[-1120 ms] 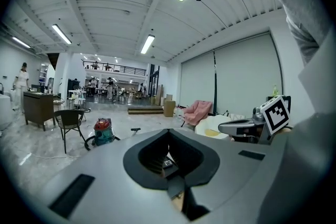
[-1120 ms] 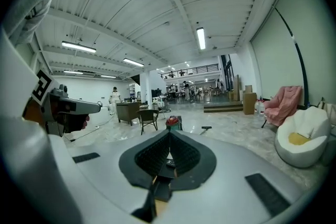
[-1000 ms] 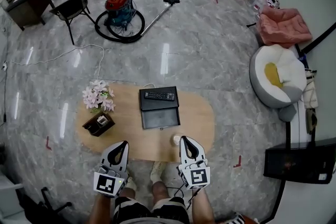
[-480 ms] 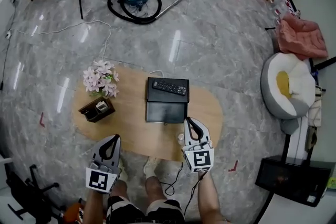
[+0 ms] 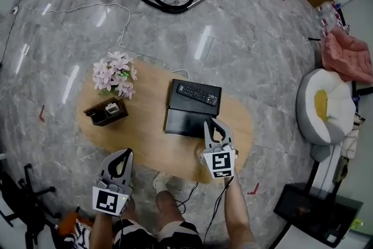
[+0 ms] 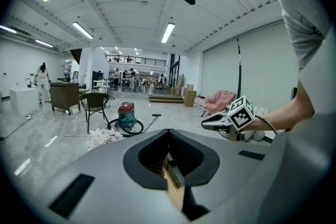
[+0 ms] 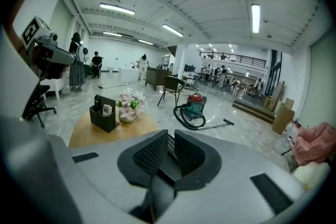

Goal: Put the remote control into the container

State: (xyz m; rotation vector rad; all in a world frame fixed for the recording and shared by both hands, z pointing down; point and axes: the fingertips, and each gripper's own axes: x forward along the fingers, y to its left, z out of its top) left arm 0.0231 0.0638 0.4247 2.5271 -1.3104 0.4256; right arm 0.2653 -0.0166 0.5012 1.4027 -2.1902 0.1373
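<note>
— Where is the remote control lying?
— Atop the black box; the container is sitting well left of that box. The right gripper, by the box's near corner, and the left gripper are showing jaws pressed together, empty.
— Arriving shut, the right one is risking shoving it off the box.

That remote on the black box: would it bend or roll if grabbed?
The remote control looks like a slim flat bar, so it is probably stiff and light. Lying flat on the black box, it seems unlikely to roll.
</note>
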